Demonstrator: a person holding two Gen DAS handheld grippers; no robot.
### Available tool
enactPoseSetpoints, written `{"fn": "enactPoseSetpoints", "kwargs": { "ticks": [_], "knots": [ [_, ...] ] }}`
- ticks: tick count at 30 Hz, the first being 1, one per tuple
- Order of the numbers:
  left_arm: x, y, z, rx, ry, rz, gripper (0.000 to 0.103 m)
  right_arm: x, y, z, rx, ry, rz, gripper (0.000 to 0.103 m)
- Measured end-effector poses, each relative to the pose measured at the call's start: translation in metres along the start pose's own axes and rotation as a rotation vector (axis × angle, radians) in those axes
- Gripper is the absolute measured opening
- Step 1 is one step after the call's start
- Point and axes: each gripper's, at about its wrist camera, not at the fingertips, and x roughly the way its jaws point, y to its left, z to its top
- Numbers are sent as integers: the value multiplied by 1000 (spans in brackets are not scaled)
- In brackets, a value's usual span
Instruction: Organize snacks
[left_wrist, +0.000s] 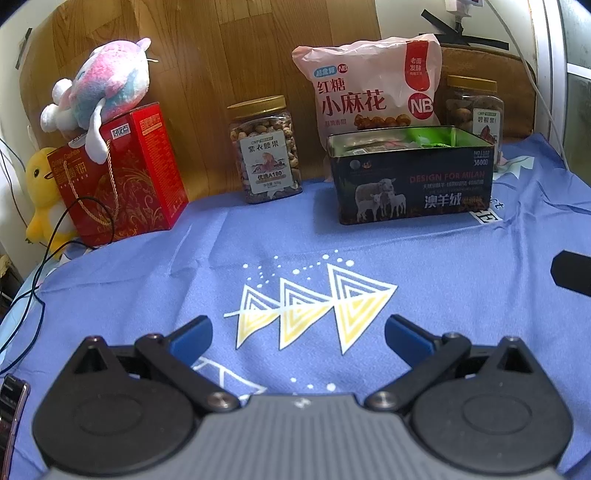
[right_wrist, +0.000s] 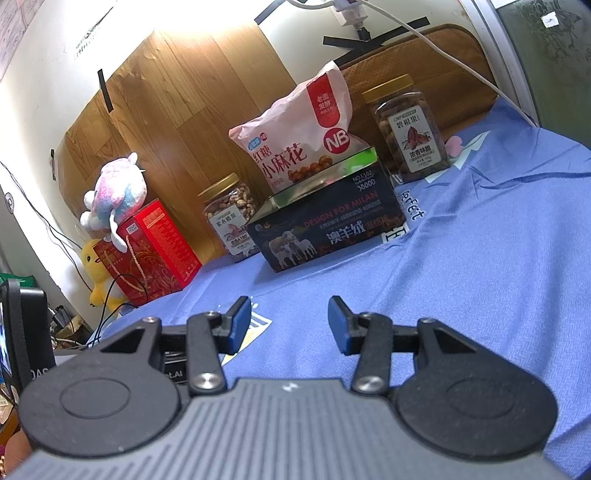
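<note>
We held both grippers, left (left_wrist: 298, 334) and right (right_wrist: 290, 323), spread and empty near the far tin (left_wrist: 410, 175).

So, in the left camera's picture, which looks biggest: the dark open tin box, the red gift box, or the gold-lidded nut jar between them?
1. Dark open tin box
2. Red gift box, close behind; unsure, as it stands angled
3. Gold-lidded nut jar, clearly smallest

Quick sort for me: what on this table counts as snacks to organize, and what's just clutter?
Job items:
cashew jar
pink snack bag
pecan jar
black tin
red cashew gift box

Just lying about:
pastel plush
yellow duck plush
black cable
</note>
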Motion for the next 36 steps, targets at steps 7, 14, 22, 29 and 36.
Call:
{"fn": "enactPoseSetpoints", "kwargs": {
  "ticks": [7, 14, 22, 29, 36],
  "knots": [
    [3, 0, 0, 2, 7, -3, 103, 0, -1, 0, 1, 1, 0, 49],
    [7, 0, 0, 3, 18, -2, 103, 1, -1, 0, 1, 1, 0, 49],
    [11, -1, 1, 8, 27, 3, 103, 1, -2, 0, 5, 2, -2, 49],
    [14, -2, 1, 9, 31, 11, 103, 2, -6, -1, 12, 6, -5, 49],
    [15, -4, 1, 15, 32, 18, 103, 4, -7, 1, 19, 8, -7, 49]
  ]
}}
